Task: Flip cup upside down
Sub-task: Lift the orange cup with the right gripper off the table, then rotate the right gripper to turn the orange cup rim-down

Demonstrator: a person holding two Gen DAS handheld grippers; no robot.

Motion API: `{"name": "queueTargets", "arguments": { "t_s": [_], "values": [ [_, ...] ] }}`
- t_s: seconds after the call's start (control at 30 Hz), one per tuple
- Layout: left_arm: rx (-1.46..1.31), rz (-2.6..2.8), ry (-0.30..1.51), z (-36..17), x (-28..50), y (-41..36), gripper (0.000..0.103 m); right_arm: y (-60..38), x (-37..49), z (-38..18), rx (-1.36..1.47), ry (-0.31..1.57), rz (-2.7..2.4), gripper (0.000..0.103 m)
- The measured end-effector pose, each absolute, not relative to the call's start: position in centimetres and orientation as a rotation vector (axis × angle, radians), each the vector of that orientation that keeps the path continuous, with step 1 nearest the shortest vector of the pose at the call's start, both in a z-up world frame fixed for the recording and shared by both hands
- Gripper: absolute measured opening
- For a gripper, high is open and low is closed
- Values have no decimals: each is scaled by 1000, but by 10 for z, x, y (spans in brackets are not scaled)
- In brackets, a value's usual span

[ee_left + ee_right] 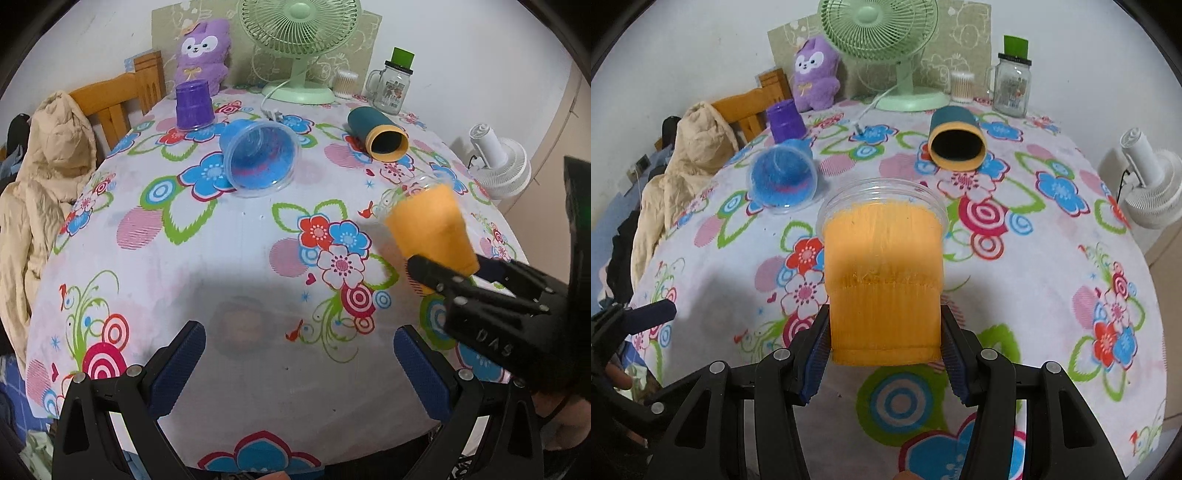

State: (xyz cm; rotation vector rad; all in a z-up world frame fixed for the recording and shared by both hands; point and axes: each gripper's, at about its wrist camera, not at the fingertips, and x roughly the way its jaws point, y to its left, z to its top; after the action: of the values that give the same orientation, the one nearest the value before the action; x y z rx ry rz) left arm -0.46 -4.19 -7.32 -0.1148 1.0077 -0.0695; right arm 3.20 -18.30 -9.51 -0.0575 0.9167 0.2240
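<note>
I have the orange cup pinched near its closed end in my right gripper, one blue pad on each side of it; it is off the tablecloth, its clear rim pointing away from me and tipped somewhat upward. From the left wrist view the same cup hangs in the air above the flowers, rim up and leaning away, so I judge the lift is made and the turn itself is the step in hand; nothing shows it inverted yet. My left gripper is spread wide and holds nothing, low over the near edge of the table.

The next move, as I read it, calls for rolling my right wrist until the rim faces down, then lowering the cup onto a bare patch of cloth and letting go; the grip sits close to the base, so the wide mouth may swing and I should keep it level as it lands.

The table wears a white cloth printed with bright flowers; on it a blue cup lies on its side, a purple cup stands mouth down near the far left, and a teal tumbler lies on its side with its dark mouth toward me. Along the wall stand a green fan, a purple plush toy, a glass jar and a tub of cotton swabs; a white fan is off to the right, and a beige coat drapes a wooden chair on the left.
</note>
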Motion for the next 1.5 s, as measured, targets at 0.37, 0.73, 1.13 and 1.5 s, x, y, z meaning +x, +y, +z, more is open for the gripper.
{"name": "queueTargets", "arguments": {
  "t_s": [0.37, 0.73, 1.13, 1.5],
  "values": [
    [-138, -40, 994, -70, -7, -35, 103, -173, 31, -98, -34, 933, 272, 63],
    [-164, -33, 961, -58, 0, -38, 103, -201, 20, -79, 16, 886, 283, 82],
    [-140, -133, 962, -49, 28, -90, 103, -282, 1, -63, 178, 808, 299, 83],
    [-118, -140, 1066, -89, 57, -129, 103, -324, -3, -77, 254, 810, 274, 84]
  ]
}}
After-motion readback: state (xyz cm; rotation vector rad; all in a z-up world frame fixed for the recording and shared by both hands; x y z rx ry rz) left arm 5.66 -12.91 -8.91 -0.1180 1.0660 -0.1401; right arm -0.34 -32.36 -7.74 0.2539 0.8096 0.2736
